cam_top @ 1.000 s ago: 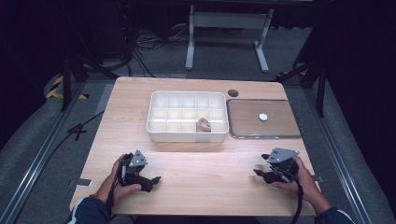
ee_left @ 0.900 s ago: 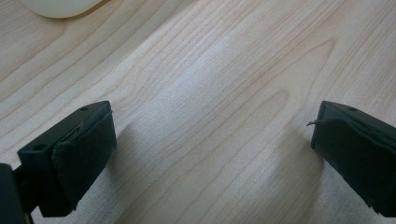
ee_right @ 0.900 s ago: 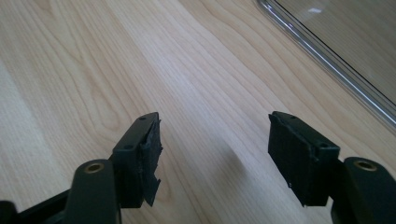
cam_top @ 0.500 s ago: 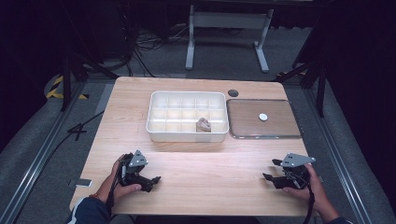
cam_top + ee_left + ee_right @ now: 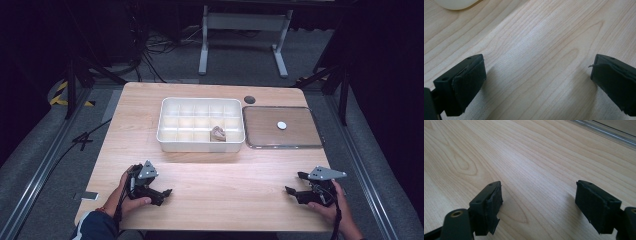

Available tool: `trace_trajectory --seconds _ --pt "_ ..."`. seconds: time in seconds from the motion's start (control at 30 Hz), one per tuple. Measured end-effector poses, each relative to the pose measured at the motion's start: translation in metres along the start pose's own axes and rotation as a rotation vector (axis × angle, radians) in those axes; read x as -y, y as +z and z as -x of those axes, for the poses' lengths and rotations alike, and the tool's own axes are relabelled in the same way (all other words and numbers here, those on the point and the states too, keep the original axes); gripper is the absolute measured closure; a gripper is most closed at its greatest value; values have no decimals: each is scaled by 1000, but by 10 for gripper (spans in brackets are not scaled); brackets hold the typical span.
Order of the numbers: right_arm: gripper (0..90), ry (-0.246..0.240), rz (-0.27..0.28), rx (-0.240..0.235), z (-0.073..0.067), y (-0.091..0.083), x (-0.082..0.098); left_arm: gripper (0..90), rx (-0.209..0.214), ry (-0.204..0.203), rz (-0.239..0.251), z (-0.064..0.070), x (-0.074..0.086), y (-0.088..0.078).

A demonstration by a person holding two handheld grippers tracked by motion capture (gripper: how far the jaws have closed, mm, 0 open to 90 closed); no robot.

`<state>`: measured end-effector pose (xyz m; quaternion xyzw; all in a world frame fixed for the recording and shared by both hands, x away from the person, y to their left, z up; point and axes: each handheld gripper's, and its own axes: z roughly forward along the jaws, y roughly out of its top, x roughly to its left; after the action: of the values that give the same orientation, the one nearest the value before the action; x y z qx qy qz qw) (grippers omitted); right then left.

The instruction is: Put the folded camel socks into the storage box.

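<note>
Two containers sit toward the far half of the wooden table (image 5: 210, 175). One is a white divided tray (image 5: 201, 125) near the centre at about twelve o'clock, its many compartments bare except one in the near row, right of the middle, where a small tan lump (image 5: 218, 133) lies. Just beside it, at about two o'clock, lies a flat brown tray (image 5: 282, 127) with a clear rim, carrying a small white disc (image 5: 282, 125) a little right of its middle. A dark round spot (image 5: 249, 99) marks the tabletop just beyond the gap between the two.

Both tools rest near the front edge, well apart from the containers. At about seven o'clock the left gripper (image 5: 162, 194) lies in the person's left hand (image 5: 131, 195), jaws spread wide over bare wood with nothing between them; a corner of the white tray shows at the top of its own view. At about five o'clock the right gripper (image 5: 293, 183), held by the right hand (image 5: 330, 202), has its jaws parted too, having just been opening, with bare wood between the pads (image 5: 492, 205).

Open tabletop separates each tool from the trays. Beyond the table, a metal stand (image 5: 242, 37) and loose cables (image 5: 150, 60) rest on the grey floor (image 5: 40, 165).
</note>
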<state>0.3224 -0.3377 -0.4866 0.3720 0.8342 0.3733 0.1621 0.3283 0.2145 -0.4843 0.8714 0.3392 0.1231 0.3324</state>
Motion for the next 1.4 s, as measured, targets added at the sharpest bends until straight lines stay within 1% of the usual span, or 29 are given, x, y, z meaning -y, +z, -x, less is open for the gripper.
trace_trajectory --seconds 0.33,0.47,0.6,1.4 --pt "221 0 0 0 0 0 0 3 -1 0 0 0 0 0" --pt "221 1 1 2 0 0 0 3 -1 -8 1 1 0 0" --pt "222 3 1 2 1 0 0 3 -2 -1 -1 0 0 0" --pt "221 5 1 10 1 0 0 2 3 0 -7 0 -1 0"
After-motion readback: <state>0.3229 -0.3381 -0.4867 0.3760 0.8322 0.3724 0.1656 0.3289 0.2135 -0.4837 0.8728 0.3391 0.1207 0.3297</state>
